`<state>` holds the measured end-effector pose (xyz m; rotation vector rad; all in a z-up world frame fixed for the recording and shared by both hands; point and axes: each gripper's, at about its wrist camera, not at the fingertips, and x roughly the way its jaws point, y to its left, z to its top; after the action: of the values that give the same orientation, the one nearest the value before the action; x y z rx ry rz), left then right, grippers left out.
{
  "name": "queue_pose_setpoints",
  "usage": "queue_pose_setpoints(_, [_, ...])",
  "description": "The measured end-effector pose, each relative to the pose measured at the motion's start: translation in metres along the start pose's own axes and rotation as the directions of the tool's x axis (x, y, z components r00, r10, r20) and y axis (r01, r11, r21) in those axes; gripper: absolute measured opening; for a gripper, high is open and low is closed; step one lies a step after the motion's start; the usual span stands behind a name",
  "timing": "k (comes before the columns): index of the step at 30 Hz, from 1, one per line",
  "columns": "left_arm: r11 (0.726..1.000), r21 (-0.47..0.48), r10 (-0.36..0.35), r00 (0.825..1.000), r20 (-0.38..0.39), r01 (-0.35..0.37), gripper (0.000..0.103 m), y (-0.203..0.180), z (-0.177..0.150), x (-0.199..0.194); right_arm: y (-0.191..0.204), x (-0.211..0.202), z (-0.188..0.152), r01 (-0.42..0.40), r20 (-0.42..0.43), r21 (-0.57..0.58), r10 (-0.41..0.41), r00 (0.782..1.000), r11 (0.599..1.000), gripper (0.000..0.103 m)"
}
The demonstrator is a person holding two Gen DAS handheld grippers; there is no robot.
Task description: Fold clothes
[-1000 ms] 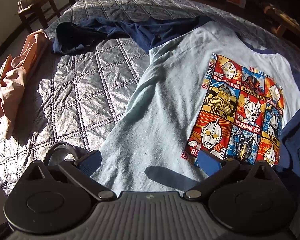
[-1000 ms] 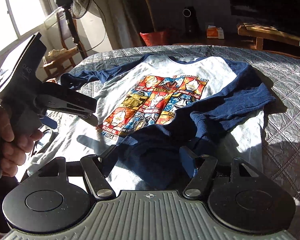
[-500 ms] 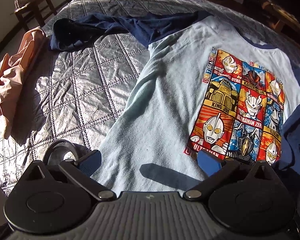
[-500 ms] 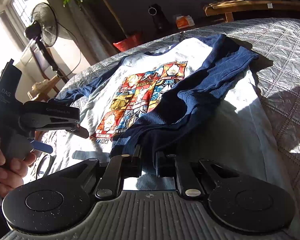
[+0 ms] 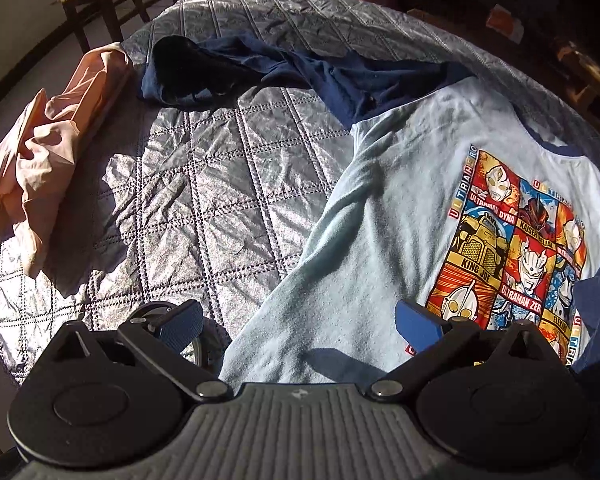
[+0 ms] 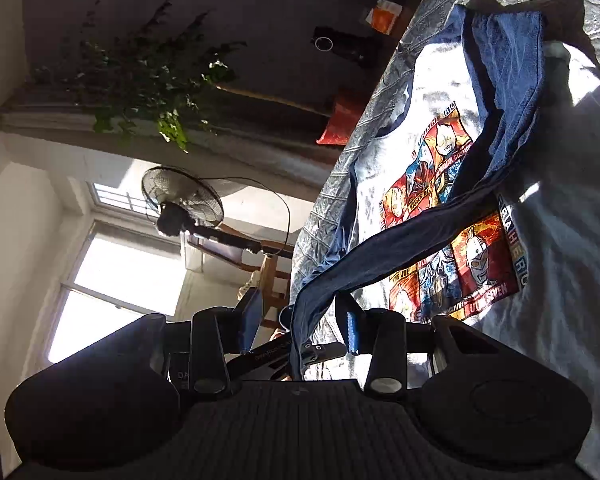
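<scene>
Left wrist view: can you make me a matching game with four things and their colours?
Things:
1. crumpled cloth at the left edge
2. long rumpled sleeve lying across the far side
3. body of the T-shirt with the cartoon hero print
4. shiny quilted cover under it all

Colours:
a. navy blue
b. silver-grey
c. peach
d. light blue

Pairs: 1-c, 2-a, 3-d, 4-b
</scene>
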<state>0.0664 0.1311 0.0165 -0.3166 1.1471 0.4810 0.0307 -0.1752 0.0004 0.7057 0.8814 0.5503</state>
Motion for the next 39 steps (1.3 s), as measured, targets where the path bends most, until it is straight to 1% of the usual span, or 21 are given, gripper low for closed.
queue_pose_setpoints(2, [1.000, -0.006, -0.002, 1.000, 0.003, 0.002, 0.102, 0.002, 0.002, -0.001, -0.005, 0.001, 0.003, -0.024, -0.004, 0.074, 0.024, 1.000, 0.997, 0.045])
queue_pose_setpoints(4, [1.000, -0.011, -0.001, 1.000, 0.005, 0.001, 0.102, 0.005, 0.003, -0.001, 0.000, 0.004, -0.002, 0.138, -0.028, -0.049, -0.140, 0.990, 0.989, 0.048])
queue_pose_setpoints(6, [1.000, -0.009, -0.001, 1.000, 0.002, 0.001, 0.102, 0.005, 0.003, 0.000, 0.000, 0.002, -0.002, 0.197, -0.034, -0.086, -0.200, 0.979, 0.977, 0.050])
queue_pose_setpoints(8, [1.000, -0.001, -0.003, 1.000, -0.005, 0.003, 0.102, 0.003, 0.000, 0.001, -0.005, -0.009, 0.008, 0.246, 0.041, -0.095, -0.243, 0.969, 0.965, 0.055])
queue_pose_setpoints(10, [0.999, 0.029, -0.012, 1.000, -0.018, 0.013, 0.102, -0.003, -0.005, 0.002, -0.011, -0.019, 0.034, 0.327, 0.155, -0.087, -0.311, 0.938, 0.941, 0.062])
queue_pose_setpoints(11, [0.999, 0.047, -0.017, 1.000, -0.023, 0.018, 0.102, -0.007, -0.008, 0.003, -0.015, -0.023, 0.047, 0.374, 0.208, -0.099, -0.348, 0.914, 0.922, 0.066])
queue_pose_setpoints(13, [0.997, 0.073, -0.020, 0.999, -0.026, 0.021, 0.102, -0.013, -0.012, 0.003, -0.022, -0.027, 0.081, 0.477, 0.290, -0.150, -0.423, 0.858, 0.866, 0.066])
queue_pose_setpoints(16, [0.994, 0.108, -0.022, 0.999, -0.030, 0.025, 0.102, -0.022, -0.019, 0.003, -0.037, -0.013, 0.133, 0.535, 0.289, -0.238, -0.467, 0.836, 0.811, 0.068])
queue_pose_setpoints(17, [0.993, 0.116, -0.023, 0.999, -0.031, 0.026, 0.102, -0.025, -0.021, 0.002, -0.042, -0.003, 0.146, 0.567, 0.279, -0.272, -0.500, 0.820, 0.778, 0.068])
queue_pose_setpoints(19, [0.990, 0.142, -0.022, 0.999, -0.030, 0.026, 0.102, -0.032, -0.026, 0.002, -0.050, 0.018, 0.167, 0.579, 0.240, -0.357, -0.527, 0.815, 0.733, 0.067])
queue_pose_setpoints(22, [0.984, 0.176, -0.007, 1.000, -0.014, 0.009, 0.102, -0.041, -0.037, 0.000, -0.065, 0.045, 0.181, 0.555, 0.149, -0.435, -0.551, 0.821, 0.709, 0.066])
queue_pose_setpoints(23, [0.982, 0.188, -0.002, 1.000, -0.007, 0.004, 0.102, -0.044, -0.042, -0.001, -0.069, 0.052, 0.180, 0.543, 0.120, -0.446, -0.554, 0.824, 0.711, 0.058])
queue_pose_setpoints(24, [0.980, 0.199, 0.003, 1.000, 0.000, -0.003, 0.102, -0.048, -0.047, -0.002, -0.070, 0.057, 0.176, 0.547, 0.119, -0.472, -0.565, 0.816, 0.691, 0.051])
queue_pose_setpoints(25, [0.977, 0.214, 0.012, 1.000, 0.011, -0.014, 0.102, -0.051, -0.052, -0.003, -0.071, 0.061, 0.172, 0.551, 0.119, -0.498, -0.576, 0.809, 0.670, 0.031])
queue_pose_setpoints(26, [0.972, 0.232, 0.023, 0.999, 0.025, -0.028, 0.102, -0.056, -0.058, -0.005, -0.071, 0.066, 0.168, 0.553, 0.119, -0.523, -0.587, 0.801, 0.648, 0.004])
queue_pose_setpoints(28, [0.959, 0.279, 0.032, 0.999, 0.034, -0.040, 0.102, -0.064, -0.068, -0.005, -0.073, 0.075, 0.161, 0.557, 0.121, -0.571, -0.609, 0.784, 0.603, 0.002])
queue_pose_setpoints(30, [0.945, 0.324, 0.040, 0.999, 0.034, -0.049, 0.102, -0.072, -0.077, -0.004, -0.085, 0.071, 0.168, 0.619, 0.164, -0.509, -0.638, 0.752, 0.599, 0.001])
queue_pose_setpoints(31, [0.940, 0.337, 0.050, 0.998, 0.028, -0.057, 0.102, -0.074, -0.080, -0.002, -0.092, 0.069, 0.175, 0.637, 0.180, -0.470, -0.640, 0.747, 0.611, 0.005])
queue_pose_setpoints(34, [0.940, 0.338, 0.056, 0.998, 0.011, -0.057, 0.103, -0.075, -0.084, 0.001, -0.097, 0.061, 0.189, 0.660, 0.191, -0.392, -0.645, 0.740, 0.641, 0.010])
queue_pose_setpoints(37, [0.950, 0.307, 0.050, 0.999, 0.008, -0.050, 0.102, -0.071, -0.080, 0.000, -0.072, 0.049, 0.183, 0.570, 0.249, -0.455, -0.517, 0.819, 0.684, 0.018])
queue_pose_setpoints(39, [0.956, 0.288, 0.059, 0.998, 0.018, -0.062, 0.102, -0.069, -0.076, -0.002, -0.065, 0.063, 0.181, 0.526, 0.176, -0.515, -0.517, 0.837, 0.677, 0.021])
